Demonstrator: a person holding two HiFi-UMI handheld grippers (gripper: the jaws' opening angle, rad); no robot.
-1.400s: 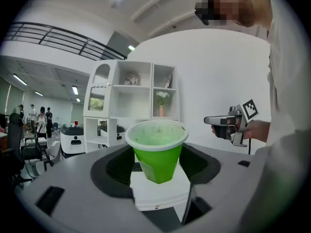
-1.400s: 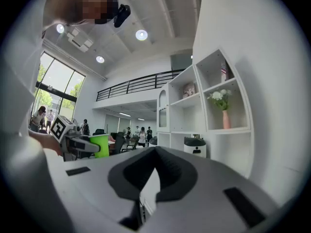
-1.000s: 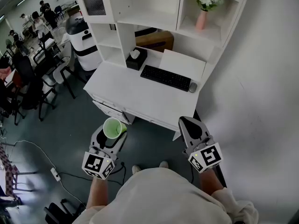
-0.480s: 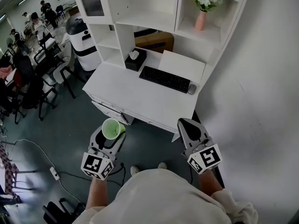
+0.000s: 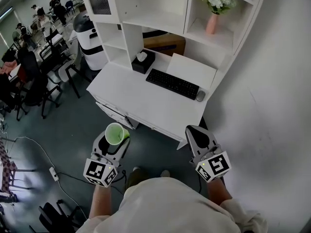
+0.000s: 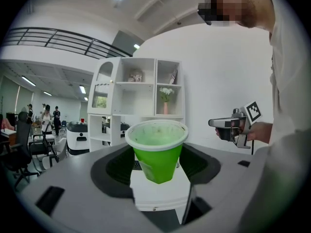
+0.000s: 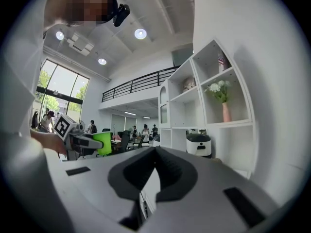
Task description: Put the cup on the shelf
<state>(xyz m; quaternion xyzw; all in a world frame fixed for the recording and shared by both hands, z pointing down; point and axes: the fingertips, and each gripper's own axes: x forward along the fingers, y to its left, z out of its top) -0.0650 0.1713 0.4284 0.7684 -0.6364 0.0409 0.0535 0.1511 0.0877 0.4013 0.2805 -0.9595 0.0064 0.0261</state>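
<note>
From the head view, not much has changed. The room has slid a little in the picture and the feet have moved, so I think the person took a small step. The green cup (image 5: 116, 133) is still in the left gripper (image 5: 114, 140), low down in front of the white counter (image 5: 146, 101). It is not on the shelf (image 5: 160, 18) yet, and the shelf is still well away and higher up. The job has only just begun. Both arms are bent and stay close to the body. The right gripper (image 5: 193, 130) points ahead, beside the counter's corner.

In the left gripper view, the jaws pinch the cup (image 6: 158, 154) on both sides. It stands up straight with its open end on top. The shelf (image 6: 141, 101) is far behind it.

In the right gripper view, the jaws of the right gripper (image 7: 154, 152) are pressed together and hold nothing. The cup (image 7: 103, 143) shows off to the left, in the other gripper. The shelf (image 7: 214, 96) rises on the right.
</note>
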